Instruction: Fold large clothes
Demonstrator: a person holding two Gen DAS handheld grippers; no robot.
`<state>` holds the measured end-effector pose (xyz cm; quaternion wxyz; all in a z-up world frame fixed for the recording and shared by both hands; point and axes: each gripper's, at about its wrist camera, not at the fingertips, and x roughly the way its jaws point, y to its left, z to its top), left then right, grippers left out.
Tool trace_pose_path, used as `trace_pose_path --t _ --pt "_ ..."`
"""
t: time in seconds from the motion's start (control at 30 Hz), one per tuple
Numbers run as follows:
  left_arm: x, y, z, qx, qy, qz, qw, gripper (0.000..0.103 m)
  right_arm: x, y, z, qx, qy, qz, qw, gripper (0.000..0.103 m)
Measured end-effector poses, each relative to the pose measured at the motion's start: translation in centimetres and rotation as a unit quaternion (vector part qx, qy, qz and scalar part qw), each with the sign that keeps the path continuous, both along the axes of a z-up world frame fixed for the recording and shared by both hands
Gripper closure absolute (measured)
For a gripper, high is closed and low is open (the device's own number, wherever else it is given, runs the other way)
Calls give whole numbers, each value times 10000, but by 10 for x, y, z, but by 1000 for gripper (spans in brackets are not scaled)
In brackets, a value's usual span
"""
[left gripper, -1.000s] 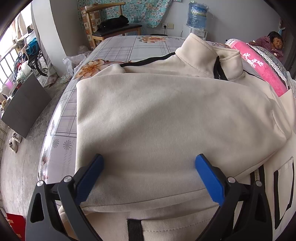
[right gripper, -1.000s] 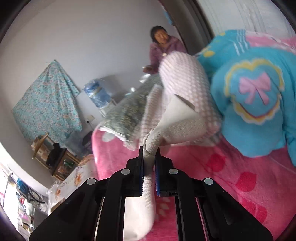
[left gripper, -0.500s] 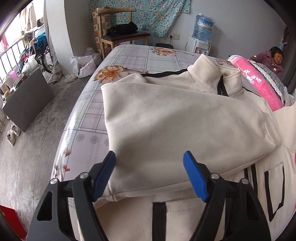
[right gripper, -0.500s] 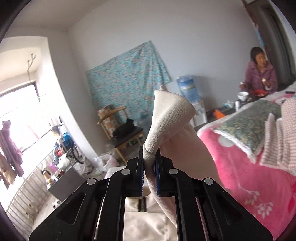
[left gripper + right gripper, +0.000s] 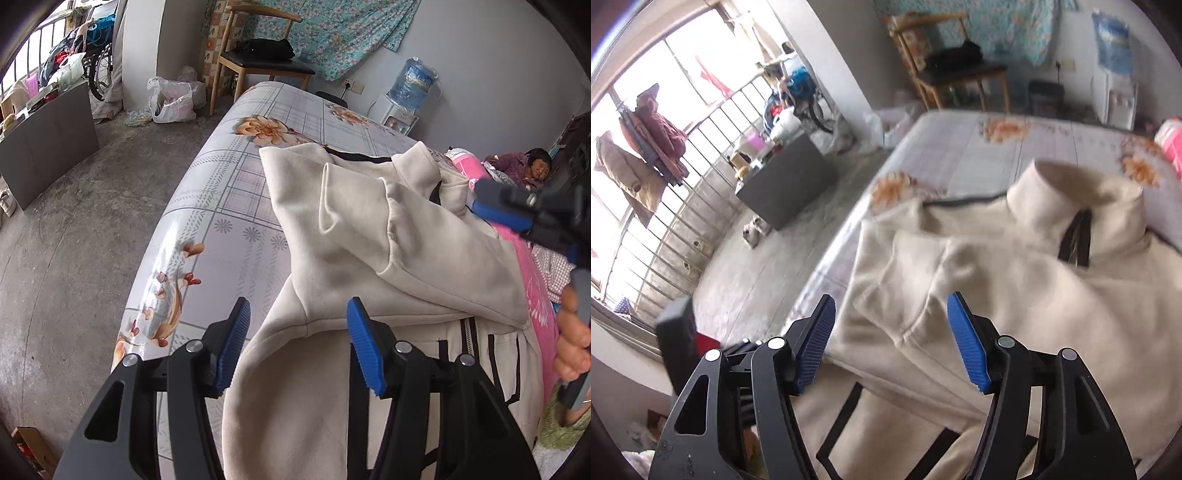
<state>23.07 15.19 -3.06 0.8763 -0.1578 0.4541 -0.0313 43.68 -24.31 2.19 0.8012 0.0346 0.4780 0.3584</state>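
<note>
The flowered bed sheet point(image 5: 236, 192) lies bare left of the cream jacket point(image 5: 388, 236) and gives free passage, while the pink blanket point(image 5: 532, 280) crowds the right side.

Lived-in home bedroom. Bed point(image 5: 236, 192) under a checked, flower-printed sheet, pink blanket point(image 5: 532, 280) along one side. Wooden chair point(image 5: 258, 48) against a wall draped with floral cloth point(image 5: 332, 33). Water dispenser point(image 5: 410, 92) beside a wall socket. Bare concrete floor point(image 5: 74, 221). Barred window point(image 5: 665, 184) with clothes hanging to dry.
</note>
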Motion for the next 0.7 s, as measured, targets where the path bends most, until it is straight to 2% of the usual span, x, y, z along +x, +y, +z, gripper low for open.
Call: trace_pose_path --t 0.1,0.2,0.33,0.43,0.47,0.53,0.57,0.63,0.7 --pt "1 6 5 -339 -158 -28 9993 50 -8 -36 -13 120 251 -258 9993 43" --pt "15 6 13 -587 -318 -52 9978 50 -15 -87 -10 96 128 -768 9969 40" --pt "59 -4 17 -651 -328 -155 9972 50 -5 -167 -13 -352 -71 -1669 9853 40" --pt "103 -17 1 -264 97 -65 9996 50 -2 -221 -23 -518 -12 -2279 9723 40" --pt "114 -22 -6 -126 212 -52 9997 53 -3 -237 -26 -484 48 -2415 9692 40" --pt "128 -31 -16 248 408 -62 9988 78 -5 -259 -34 -410 136 -2600 9646 40" --pt "130 -35 -17 364 432 -83 9984 87 -6 -266 -40 -402 154 -2652 9632 40" --pt "126 -38 -11 529 268 -97 9982 97 -8 -277 -45 -414 143 -2722 9613 40" --pt "115 -34 2 416 47 -53 9991 98 -11 -288 -46 -416 111 -2745 9606 40"
